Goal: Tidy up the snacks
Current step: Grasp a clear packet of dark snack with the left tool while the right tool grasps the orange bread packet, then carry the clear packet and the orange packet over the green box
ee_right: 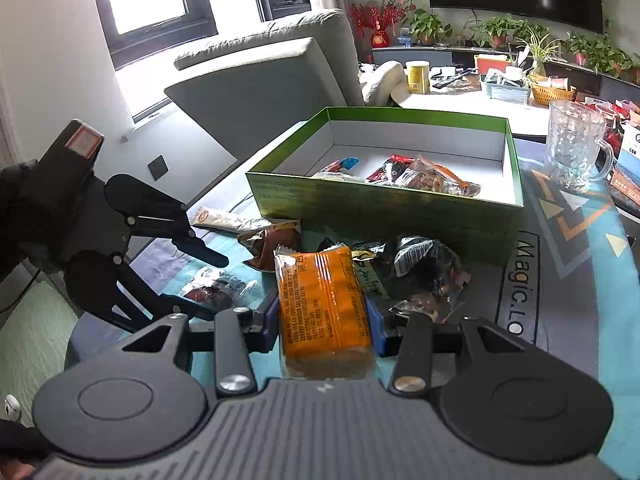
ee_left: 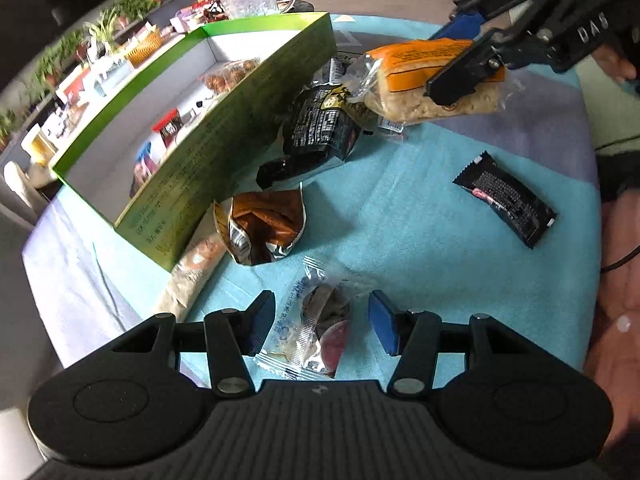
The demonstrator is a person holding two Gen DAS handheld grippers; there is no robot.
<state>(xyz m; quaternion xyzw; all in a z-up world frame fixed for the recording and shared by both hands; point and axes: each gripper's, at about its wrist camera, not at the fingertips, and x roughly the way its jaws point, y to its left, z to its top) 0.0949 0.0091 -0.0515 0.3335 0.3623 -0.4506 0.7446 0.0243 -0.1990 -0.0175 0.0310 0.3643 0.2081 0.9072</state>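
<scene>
The green box (ee_right: pixel 384 208) sits at twelve o'clock from your right gripper (ee_right: pixel 326 320), whose jaws are clamped on the orange snack pack (ee_right: pixel 324 304); carry it over the near wall before releasing. Your left gripper (ee_left: pixel 322 326) stands apart around the clear-wrapped snack (ee_left: pixel 308 328); centre it, then squeeze.

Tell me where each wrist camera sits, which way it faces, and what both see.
Left wrist: on the left gripper, angled down at a clear-wrapped snack between open fingers; a hand shows at right.
Right wrist: on the right gripper, facing the green box, shut on the orange snack pack.
Shared: box, orange pack, clear-wrapped snack, each other's gripper.
</scene>
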